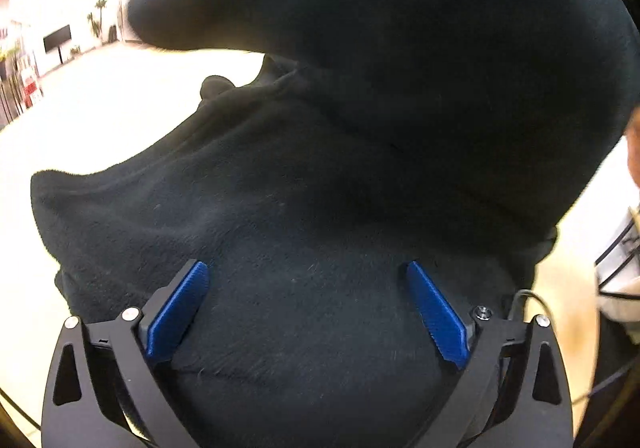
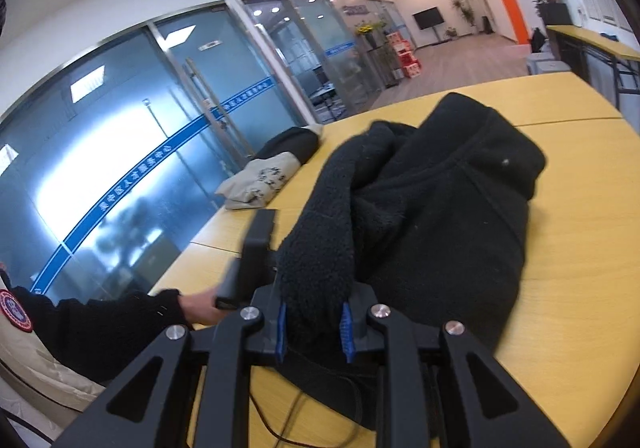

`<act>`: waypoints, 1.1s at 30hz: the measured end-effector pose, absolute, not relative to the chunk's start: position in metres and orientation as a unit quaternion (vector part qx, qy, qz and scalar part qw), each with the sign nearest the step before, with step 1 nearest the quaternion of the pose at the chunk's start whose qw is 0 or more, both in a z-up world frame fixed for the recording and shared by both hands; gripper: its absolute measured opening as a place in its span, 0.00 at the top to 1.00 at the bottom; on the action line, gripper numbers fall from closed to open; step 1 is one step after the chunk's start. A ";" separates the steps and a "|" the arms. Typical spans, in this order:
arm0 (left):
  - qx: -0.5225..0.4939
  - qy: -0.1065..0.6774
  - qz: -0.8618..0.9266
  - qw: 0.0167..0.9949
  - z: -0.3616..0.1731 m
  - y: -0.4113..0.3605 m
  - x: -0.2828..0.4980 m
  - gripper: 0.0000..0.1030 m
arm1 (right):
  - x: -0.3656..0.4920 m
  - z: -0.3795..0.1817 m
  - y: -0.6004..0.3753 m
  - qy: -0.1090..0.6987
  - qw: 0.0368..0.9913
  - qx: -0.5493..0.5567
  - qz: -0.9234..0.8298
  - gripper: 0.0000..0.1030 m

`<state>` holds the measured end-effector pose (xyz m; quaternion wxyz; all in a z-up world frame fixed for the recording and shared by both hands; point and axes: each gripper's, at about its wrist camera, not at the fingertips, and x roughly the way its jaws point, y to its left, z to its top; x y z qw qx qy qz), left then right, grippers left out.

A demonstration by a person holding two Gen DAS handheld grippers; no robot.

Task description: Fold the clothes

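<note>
A black fleece garment [image 2: 440, 208] lies bunched on the yellow wooden table [image 2: 580, 268]. My right gripper [image 2: 314, 328] is shut on a thick fold or sleeve of the fleece [image 2: 320, 248], which rises between its blue pads. In the left wrist view the same black fleece [image 1: 320, 208] fills most of the frame. My left gripper [image 1: 308, 308] is open, its blue pads wide apart, hovering just over the cloth. The left gripper's black body [image 2: 256, 248] and the hand holding it show in the right wrist view beside the sleeve.
A beige and black folded garment [image 2: 272, 168] lies at the table's far left edge. Glass office doors [image 2: 160, 128] stand beyond it. Another yellow table [image 2: 592, 40] stands at the far right. A cable [image 2: 288, 420] runs on the table near my right gripper.
</note>
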<state>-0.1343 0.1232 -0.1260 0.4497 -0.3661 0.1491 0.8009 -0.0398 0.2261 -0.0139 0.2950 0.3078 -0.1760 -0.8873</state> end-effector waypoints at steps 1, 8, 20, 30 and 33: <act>-0.366 0.147 0.803 0.447 -0.129 0.123 -0.131 0.01 | -0.042 -0.013 0.220 -0.176 0.303 0.307 -0.885 0.80; -0.363 0.093 0.805 0.460 -0.126 0.097 -0.124 0.03 | -0.042 -0.024 0.172 -0.171 0.357 0.331 -0.857 0.80; -0.315 -0.016 0.866 0.388 -0.039 -0.071 -0.082 0.03 | -0.064 -0.069 0.103 -0.062 0.347 0.399 -0.847 0.80; -0.173 -0.039 0.947 0.267 0.142 -0.179 0.011 0.00 | -0.026 -0.093 0.028 0.226 0.297 0.367 -0.852 0.73; -0.167 -0.029 0.948 0.268 0.158 -0.182 0.013 0.00 | -0.008 -0.103 0.006 0.312 0.281 0.343 -0.840 0.51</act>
